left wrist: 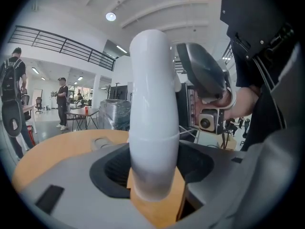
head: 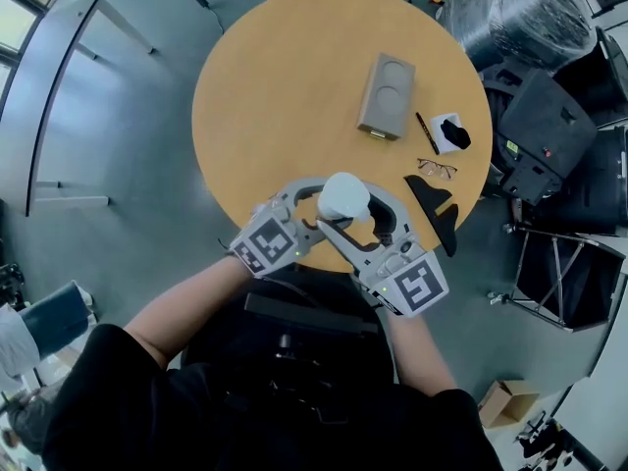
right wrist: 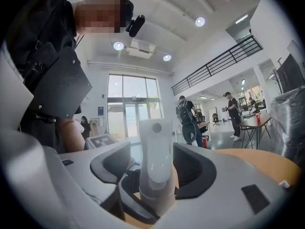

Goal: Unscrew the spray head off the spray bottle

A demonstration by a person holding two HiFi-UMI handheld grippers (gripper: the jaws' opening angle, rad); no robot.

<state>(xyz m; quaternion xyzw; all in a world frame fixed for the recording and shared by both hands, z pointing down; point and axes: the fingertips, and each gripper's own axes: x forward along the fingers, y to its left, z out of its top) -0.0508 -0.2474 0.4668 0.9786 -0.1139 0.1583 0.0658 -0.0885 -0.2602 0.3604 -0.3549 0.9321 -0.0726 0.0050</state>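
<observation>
left gripper view: left gripper [left wrist: 152,175] clamped on spray bottle [left wrist: 151,104]; right gripper [right wrist: 155,178] jaws spread, spray head [right wrist: 155,144] between, ungripped.

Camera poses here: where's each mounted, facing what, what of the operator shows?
Head view: on head, steeply down at the round table; forearms, black top show.
Left gripper view: on left claw, along jaws clamping the spray bottle; right hand beyond.
Right gripper view: on right claw, jaws open around the spray head; torso upper-left.
Shared: spray bottle in all three.
</observation>
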